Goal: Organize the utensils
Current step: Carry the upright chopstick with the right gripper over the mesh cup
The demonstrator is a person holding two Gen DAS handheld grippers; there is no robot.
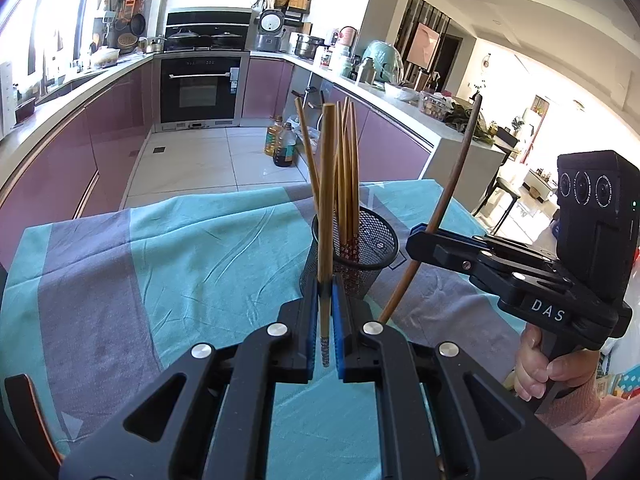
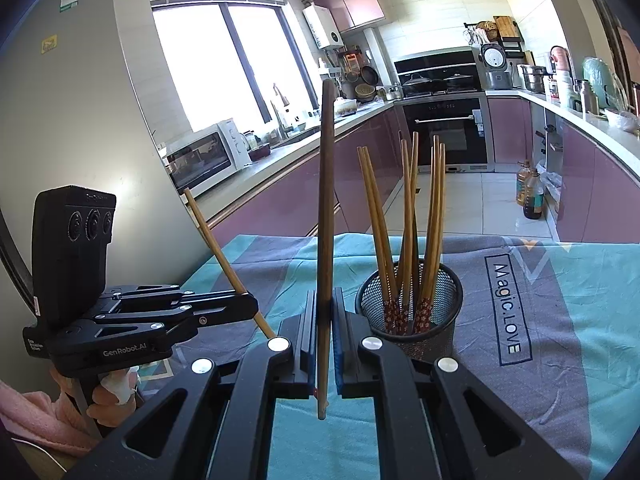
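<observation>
Clamped between blue pads of left gripper [image 1: 325, 320], nearest the lens: light bamboo chopstick [image 1: 326, 200], upright, patterned end poking below the jaws. Clenched likewise on a darker chopstick [image 2: 325, 220] in right gripper [image 2: 324, 344], tip hanging just under the jaws, thick end rising toward the window. Seen from the left side, right gripper [image 1: 424, 240] reaching in level with the dark stick [image 1: 452, 192] leaning up to the right, gripped by a hand [image 1: 536, 368] in a pink sleeve. Seen from the right side, left gripper [image 2: 250, 306] holding the pale stick [image 2: 224, 256] tilted up to the left. Just beyond both: black mesh cup [image 2: 408, 312] [image 1: 360, 252] standing on teal and grey tablecloth [image 2: 560, 320] [image 1: 160, 260], holding a fanned bunch of chopsticks [image 2: 408, 220] [image 1: 346, 168], patterned ends down. Neither held stick touching the cup
</observation>
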